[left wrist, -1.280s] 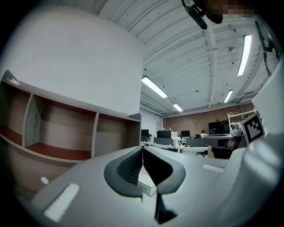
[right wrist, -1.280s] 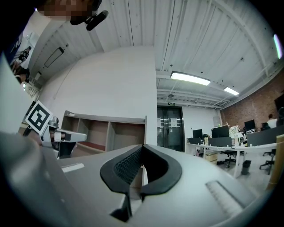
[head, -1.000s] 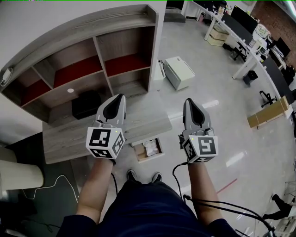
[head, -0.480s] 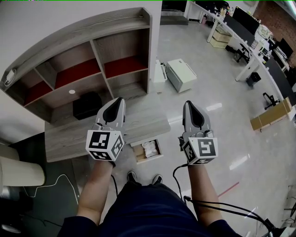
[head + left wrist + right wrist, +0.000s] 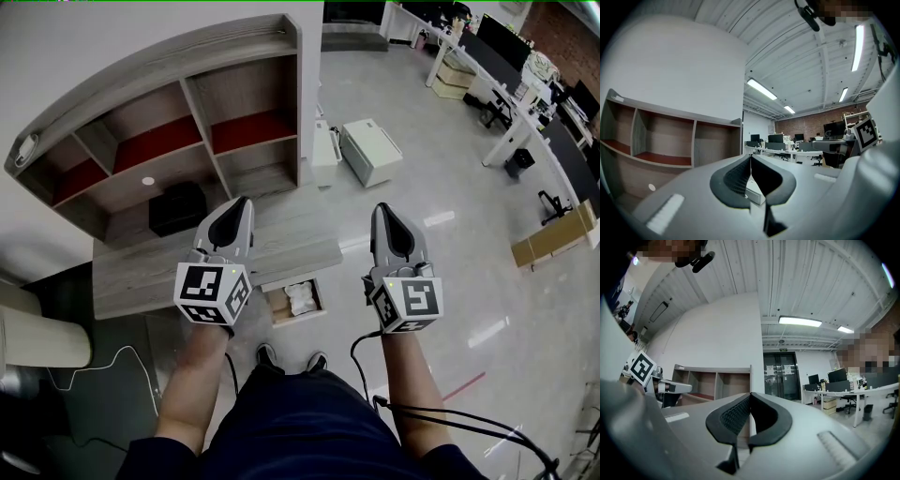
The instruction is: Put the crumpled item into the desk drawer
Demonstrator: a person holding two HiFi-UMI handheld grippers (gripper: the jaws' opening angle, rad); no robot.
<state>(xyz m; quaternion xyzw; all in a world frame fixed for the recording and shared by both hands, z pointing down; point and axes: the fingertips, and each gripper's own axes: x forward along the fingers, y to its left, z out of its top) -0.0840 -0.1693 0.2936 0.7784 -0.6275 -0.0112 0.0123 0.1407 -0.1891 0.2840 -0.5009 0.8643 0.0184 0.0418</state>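
Pointing forward side by side, left hand-held gripper (image 5: pixel 240 201) and right hand-held gripper (image 5: pixel 383 207) both sit closed, empty.

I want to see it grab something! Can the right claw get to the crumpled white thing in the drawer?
Probably yes. The drawer stands open and nothing covers the crumpled white thing. The right claw is shut, though, so it must open and come down first.

Both bare forearms reach forward side by side; left gripper (image 5: pixel 228 231) and right gripper (image 5: pixel 395 234) jaws closed, empty.
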